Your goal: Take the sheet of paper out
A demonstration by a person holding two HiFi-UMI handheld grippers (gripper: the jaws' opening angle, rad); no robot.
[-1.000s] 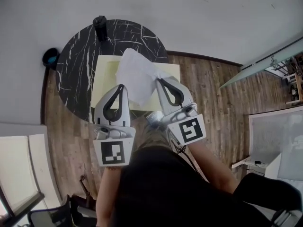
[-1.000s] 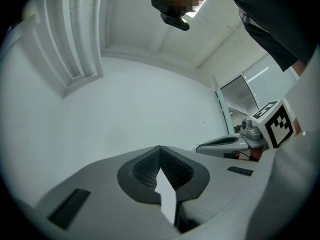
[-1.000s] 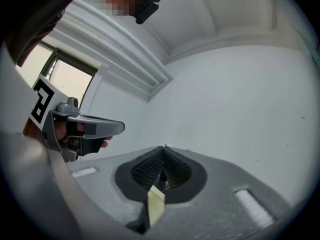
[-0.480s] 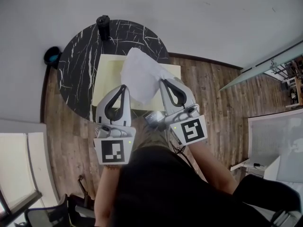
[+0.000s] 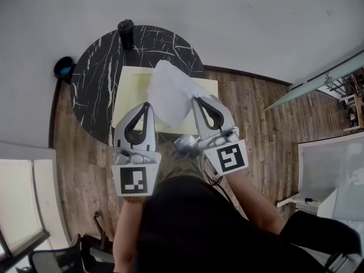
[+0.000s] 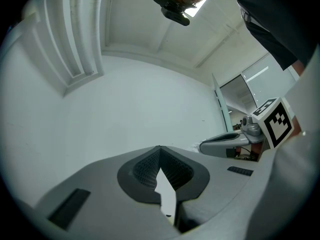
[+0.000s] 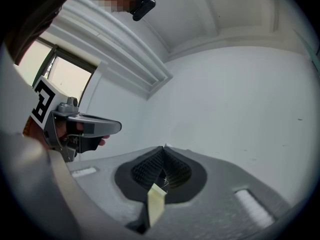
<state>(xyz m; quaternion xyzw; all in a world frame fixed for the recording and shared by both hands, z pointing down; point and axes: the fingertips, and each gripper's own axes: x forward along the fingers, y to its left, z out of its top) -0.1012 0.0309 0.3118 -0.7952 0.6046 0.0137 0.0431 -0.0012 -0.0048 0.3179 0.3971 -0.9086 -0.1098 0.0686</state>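
Note:
A white sheet of paper (image 5: 169, 94) stands up crumpled above a pale yellow folder (image 5: 129, 84) lying on the round black marble table (image 5: 96, 78). My left gripper (image 5: 147, 103) meets the sheet's left edge. In the left gripper view its jaws (image 6: 160, 147) are shut with a white sliver of paper (image 6: 165, 194) pinched between them. My right gripper (image 5: 194, 98) is at the sheet's right side. In the right gripper view it (image 7: 164, 146) is shut on a pale yellow strip (image 7: 156, 204), the folder's edge. Both gripper cameras point up at the wall and ceiling.
A black cylindrical bottle (image 5: 125, 33) stands at the table's far edge. A dark round object (image 5: 63, 67) lies on the wooden floor left of the table. A small grey item (image 5: 185, 144) sits between the grippers' bodies. A white panel (image 5: 333, 169) is at the right.
The sheet and both grippers have drifted slightly to the right in the head view. Both grips look unchanged.

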